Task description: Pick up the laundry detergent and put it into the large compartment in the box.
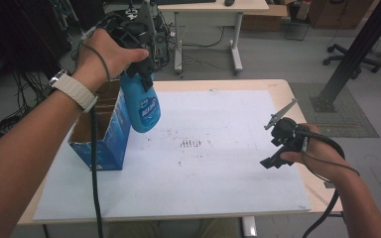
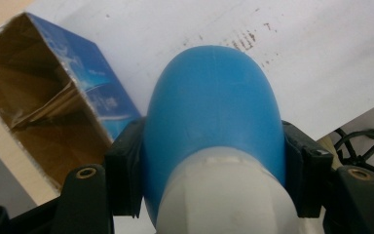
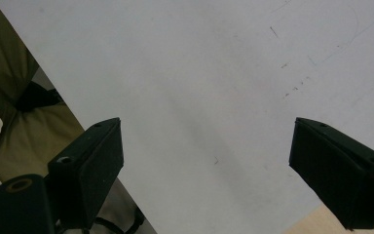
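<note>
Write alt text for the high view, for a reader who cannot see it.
A person's left gripper holds a blue bottle in the air beside an open blue cardboard box at the left of a white-topped table. The right gripper hangs open and empty over the table's right side. Behind the table are a grey floor, cables and a desk.

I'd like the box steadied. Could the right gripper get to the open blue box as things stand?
Probably yes: the right gripper is open and empty, with bare white sheet between it and the blue box. The hanging blue bottle crowds the box's top.
</note>
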Action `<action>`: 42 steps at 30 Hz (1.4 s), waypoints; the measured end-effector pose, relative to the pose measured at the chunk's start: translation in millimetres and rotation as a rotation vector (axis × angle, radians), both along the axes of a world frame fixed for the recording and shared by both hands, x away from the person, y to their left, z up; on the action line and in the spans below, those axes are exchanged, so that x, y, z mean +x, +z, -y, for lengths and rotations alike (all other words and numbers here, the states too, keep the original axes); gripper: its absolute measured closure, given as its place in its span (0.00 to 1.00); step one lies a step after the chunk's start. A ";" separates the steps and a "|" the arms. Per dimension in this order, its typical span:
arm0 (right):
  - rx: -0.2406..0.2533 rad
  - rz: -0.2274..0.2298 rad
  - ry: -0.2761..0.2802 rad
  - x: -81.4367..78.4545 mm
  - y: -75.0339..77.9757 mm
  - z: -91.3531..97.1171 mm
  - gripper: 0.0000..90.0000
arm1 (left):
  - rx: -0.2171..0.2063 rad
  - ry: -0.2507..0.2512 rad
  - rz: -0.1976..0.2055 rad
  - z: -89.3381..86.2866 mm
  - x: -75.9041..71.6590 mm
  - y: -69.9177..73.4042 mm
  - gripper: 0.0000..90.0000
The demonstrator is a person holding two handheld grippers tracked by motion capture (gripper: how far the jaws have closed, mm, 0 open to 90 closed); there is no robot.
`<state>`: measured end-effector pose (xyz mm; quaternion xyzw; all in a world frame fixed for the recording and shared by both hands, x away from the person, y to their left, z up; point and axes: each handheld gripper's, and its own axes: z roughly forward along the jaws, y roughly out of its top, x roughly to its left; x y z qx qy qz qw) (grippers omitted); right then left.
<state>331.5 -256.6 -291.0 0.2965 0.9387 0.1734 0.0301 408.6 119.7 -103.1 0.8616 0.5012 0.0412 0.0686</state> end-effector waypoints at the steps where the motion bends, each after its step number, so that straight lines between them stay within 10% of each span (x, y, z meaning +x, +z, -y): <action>1: 0.000 0.000 0.000 0.0 0.0 0.0 0.14 | 0.001 0.010 0.003 -1.2 -0.4 2.4 0.42; 42: 0.000 0.005 0.021 4.3 2.8 -7.0 0.14 | -0.053 0.323 0.021 -86.6 1.3 46.5 0.42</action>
